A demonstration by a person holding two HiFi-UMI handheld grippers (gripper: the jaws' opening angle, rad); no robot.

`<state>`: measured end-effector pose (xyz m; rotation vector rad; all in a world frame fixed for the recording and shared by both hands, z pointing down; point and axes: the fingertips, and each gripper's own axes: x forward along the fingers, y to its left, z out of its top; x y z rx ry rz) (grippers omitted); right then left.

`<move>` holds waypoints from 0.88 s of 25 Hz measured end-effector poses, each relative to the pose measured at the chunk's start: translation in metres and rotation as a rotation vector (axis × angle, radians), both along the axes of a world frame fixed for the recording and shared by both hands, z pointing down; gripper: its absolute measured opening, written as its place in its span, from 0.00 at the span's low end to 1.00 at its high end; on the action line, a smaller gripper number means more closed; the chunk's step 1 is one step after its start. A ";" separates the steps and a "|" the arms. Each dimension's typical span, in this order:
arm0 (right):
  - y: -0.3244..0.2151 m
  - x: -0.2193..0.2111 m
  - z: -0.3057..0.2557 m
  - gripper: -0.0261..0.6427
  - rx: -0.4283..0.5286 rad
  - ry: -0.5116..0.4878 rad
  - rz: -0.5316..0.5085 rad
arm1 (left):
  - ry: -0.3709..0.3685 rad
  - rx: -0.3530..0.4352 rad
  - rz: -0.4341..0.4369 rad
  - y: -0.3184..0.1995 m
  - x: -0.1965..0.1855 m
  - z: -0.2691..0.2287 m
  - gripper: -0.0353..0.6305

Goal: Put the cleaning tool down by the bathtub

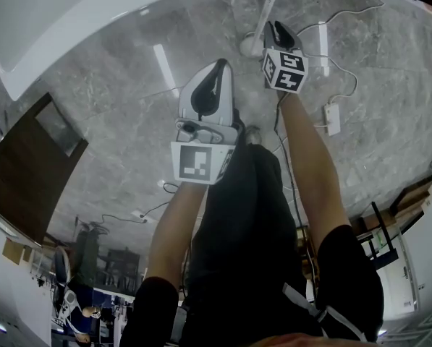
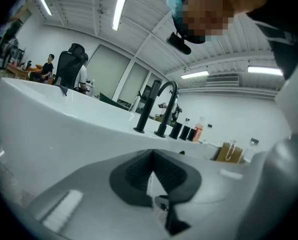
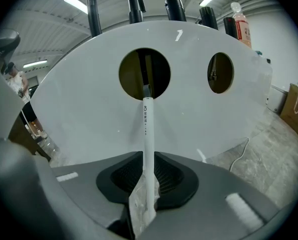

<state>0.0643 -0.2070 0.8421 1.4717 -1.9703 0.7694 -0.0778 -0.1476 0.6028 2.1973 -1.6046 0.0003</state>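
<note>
A: What is at the far left of the head view?
B: The white bathtub (image 1: 64,20) curves across the top left, above a grey marble floor (image 1: 121,114). A dark wooden panel (image 1: 27,168) lies below it at the left edge.
A: And the left hand-held gripper (image 1: 218,67)?
B: It is in the middle, pointing toward the tub. In its own view the jaws meet at the tips with nothing between them. Past them are the tub's white wall and a black faucet (image 2: 164,109) on the rim.
A: Then the right one?
B: The right hand-held gripper (image 3: 148,153) is just to the right, nearer the tub. Its jaws stand narrow, pressed on both sides of the white handle of the cleaning tool (image 3: 147,126).
A: Where does the tool sit?
B: Right by the tub. The handle runs from the jaws up to the tub's outer wall, its far end at the left of two round openings (image 3: 144,74). A crumpled pale wrapping (image 3: 139,209) hangs at the near end. I cannot tell whether the tool touches the floor.
A: Anything further right?
B: A white cable with a small white adapter (image 1: 333,118), on the floor.
</note>
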 end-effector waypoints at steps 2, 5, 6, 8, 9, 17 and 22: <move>0.007 0.003 -0.009 0.13 -0.006 0.010 0.002 | 0.005 0.011 -0.002 0.004 0.000 -0.012 0.07; 0.016 0.005 -0.025 0.10 -0.015 0.015 0.012 | 0.006 0.021 0.000 0.010 0.002 -0.030 0.07; 0.019 0.006 -0.032 0.09 -0.016 0.016 0.013 | 0.006 0.029 -0.002 0.012 0.003 -0.037 0.07; 0.026 0.009 -0.047 0.06 -0.016 0.018 0.014 | 0.008 0.040 -0.006 0.017 0.005 -0.053 0.07; 0.030 0.009 -0.055 0.05 -0.017 0.019 0.014 | 0.008 0.043 -0.008 0.021 0.006 -0.061 0.07; 0.064 0.013 -0.116 0.04 -0.018 -0.001 0.024 | 0.004 0.074 -0.016 0.053 0.012 -0.124 0.07; 0.091 0.020 -0.154 0.04 -0.015 -0.019 0.043 | 0.003 0.088 -0.004 0.080 0.022 -0.157 0.07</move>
